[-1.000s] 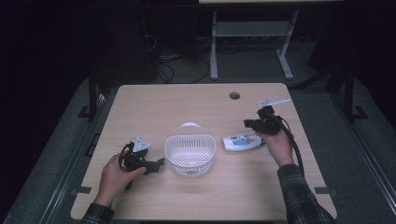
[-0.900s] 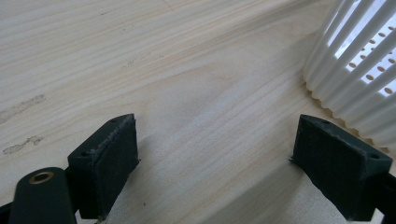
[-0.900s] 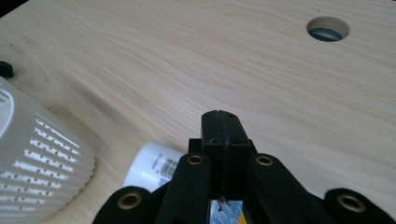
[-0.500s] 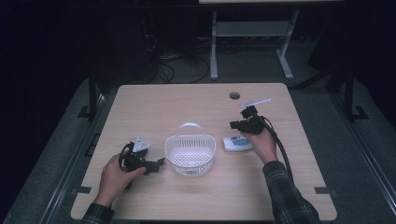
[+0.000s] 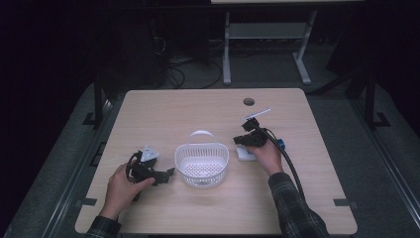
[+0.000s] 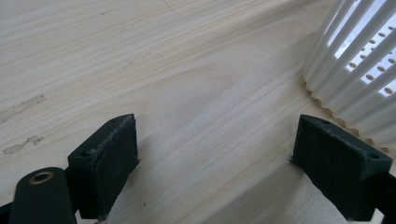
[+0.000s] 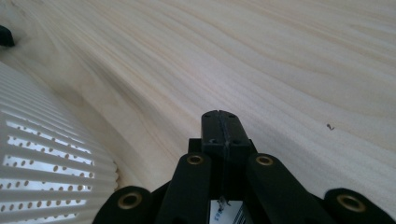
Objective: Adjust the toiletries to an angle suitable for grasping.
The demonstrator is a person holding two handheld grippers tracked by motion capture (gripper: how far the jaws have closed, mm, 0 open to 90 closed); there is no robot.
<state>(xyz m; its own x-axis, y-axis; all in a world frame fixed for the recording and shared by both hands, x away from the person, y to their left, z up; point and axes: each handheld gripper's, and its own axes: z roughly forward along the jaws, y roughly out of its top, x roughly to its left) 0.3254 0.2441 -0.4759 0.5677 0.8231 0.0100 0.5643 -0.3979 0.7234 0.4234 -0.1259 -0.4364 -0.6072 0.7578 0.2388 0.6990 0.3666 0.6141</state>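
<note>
resting on the table [image 5: 208, 106] beside the white basket [image 5: 202, 163], on the person's left side of it, the left gripper [image 5: 166, 174] has its jaws spread wide with only bare wood between them; in the left gripper view the left gripper [image 6: 233, 168] has the basket's ribbed wall [image 6: 355, 70] just beside one jaw, not touching. the right gripper [image 5: 242, 140] sits on the opposite side of the basket, just beside its rim, jaws pressed together with nothing clamped, as the right gripper view confirms [image 7: 220, 122]. a white packet [image 5: 246, 154] with a blue end [image 5: 281, 144] lies flat on the table near the basket, under the right hand [image 5: 267, 153], partly hidden by it. basket interior appears empty.
</note>
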